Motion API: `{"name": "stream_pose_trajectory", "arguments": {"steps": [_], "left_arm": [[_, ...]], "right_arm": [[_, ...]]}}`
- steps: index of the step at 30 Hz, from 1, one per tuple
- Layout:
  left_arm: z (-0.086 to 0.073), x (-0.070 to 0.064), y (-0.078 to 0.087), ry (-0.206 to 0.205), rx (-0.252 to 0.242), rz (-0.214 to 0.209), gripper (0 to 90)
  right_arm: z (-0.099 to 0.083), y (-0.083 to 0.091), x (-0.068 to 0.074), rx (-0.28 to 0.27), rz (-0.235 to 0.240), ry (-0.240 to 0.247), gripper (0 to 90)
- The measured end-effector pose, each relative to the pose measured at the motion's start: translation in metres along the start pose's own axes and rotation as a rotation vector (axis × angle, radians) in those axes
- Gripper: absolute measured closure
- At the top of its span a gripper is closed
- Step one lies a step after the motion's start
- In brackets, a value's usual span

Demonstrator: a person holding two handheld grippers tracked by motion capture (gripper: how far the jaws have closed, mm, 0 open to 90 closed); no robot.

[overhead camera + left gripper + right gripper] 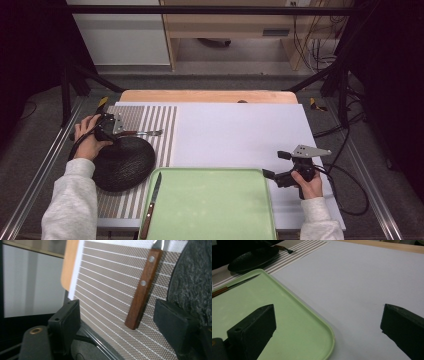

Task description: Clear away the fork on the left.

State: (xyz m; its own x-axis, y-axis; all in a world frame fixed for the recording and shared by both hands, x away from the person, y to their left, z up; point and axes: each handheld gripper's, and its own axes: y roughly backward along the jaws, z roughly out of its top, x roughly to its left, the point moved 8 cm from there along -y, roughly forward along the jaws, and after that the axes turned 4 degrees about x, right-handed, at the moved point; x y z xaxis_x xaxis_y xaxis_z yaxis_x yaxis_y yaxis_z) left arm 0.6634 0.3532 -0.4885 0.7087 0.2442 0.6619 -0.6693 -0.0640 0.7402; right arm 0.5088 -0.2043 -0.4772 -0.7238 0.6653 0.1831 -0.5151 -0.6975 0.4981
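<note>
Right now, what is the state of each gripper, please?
Left gripper: open, jaws either side of the fork handle, not clamping it.
Right gripper: open, holding nothing.

Laboratory recording station staged as dining setting. Desk point(240, 135) enclosed by black metal frame point(210, 9) with aluminium rails point(35, 175) along sides. Bundled cables point(312, 47) hang at rear right; further cable loops on grey floor point(45, 105). Plain wooden cabinet point(225, 30) and white panel point(120, 35) behind. Tableware props on white sheet: striped placemat point(160, 125), black plate point(122, 162), green tray point(210, 205), knife point(151, 205), fork point(142, 133).
</note>
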Motion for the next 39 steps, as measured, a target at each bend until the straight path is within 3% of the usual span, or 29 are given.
{"name": "stream_pose_trajectory", "arguments": {"steps": [7,12,39], "left_arm": [[-0.004,-0.001,-0.006,-0.050,0.042,-0.006,32.7],[-0.006,0.000,-0.008,-0.092,0.087,0.015,37.5],[-0.001,-0.012,-0.023,-0.147,0.078,-0.036,56.2]], "right_arm": [[0.000,0.000,0.000,0.000,-0.001,0.000,0.6],[0.000,0.000,0.000,0.000,-0.001,0.000,0.6],[0.000,0.000,0.000,-0.001,-0.003,-0.001,0.6]]}}
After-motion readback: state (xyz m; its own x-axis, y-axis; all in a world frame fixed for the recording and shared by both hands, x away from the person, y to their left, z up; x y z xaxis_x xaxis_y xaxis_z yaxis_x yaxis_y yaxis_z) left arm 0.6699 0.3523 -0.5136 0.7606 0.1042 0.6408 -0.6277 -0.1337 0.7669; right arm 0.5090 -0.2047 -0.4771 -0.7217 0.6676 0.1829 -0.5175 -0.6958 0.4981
